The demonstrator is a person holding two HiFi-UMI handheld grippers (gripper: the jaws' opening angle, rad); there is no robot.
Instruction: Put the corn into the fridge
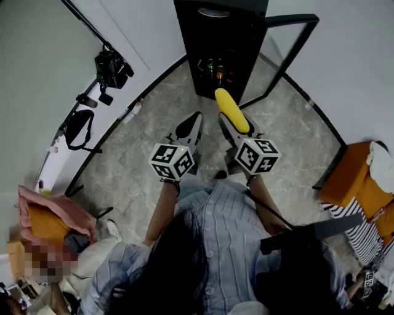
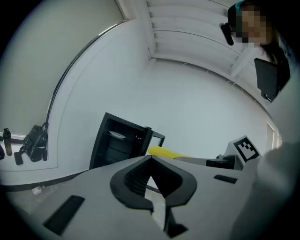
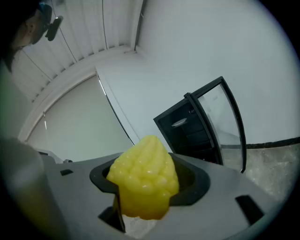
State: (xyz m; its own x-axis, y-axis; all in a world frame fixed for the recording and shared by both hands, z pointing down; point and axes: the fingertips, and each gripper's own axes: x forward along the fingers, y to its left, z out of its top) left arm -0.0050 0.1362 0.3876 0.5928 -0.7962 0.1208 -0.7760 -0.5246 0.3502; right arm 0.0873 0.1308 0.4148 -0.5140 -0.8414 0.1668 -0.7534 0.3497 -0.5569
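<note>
— What's in the fridge (image 1: pixel 223 58)?
— Its glass door (image 1: pixel 289 52) stands open. Small bottles (image 1: pixel 217 69) sit on a lower shelf and a pale dish (image 1: pixel 213 12) on an upper one.
— And the corn (image 1: pixel 232 109)?
— Outside the fridge, just short of its opening. The right gripper (image 1: pixel 237 123) is clamped on the cob, whose tip sticks out past the jaws toward the fridge. The left gripper (image 1: pixel 195 118), also short of the fridge, has its jaws tip to tip with nothing between.
— Do the views differ?
— Only the head view shows the bottles. The right gripper view shows the kernels up close, with the fridge beyond
</note>
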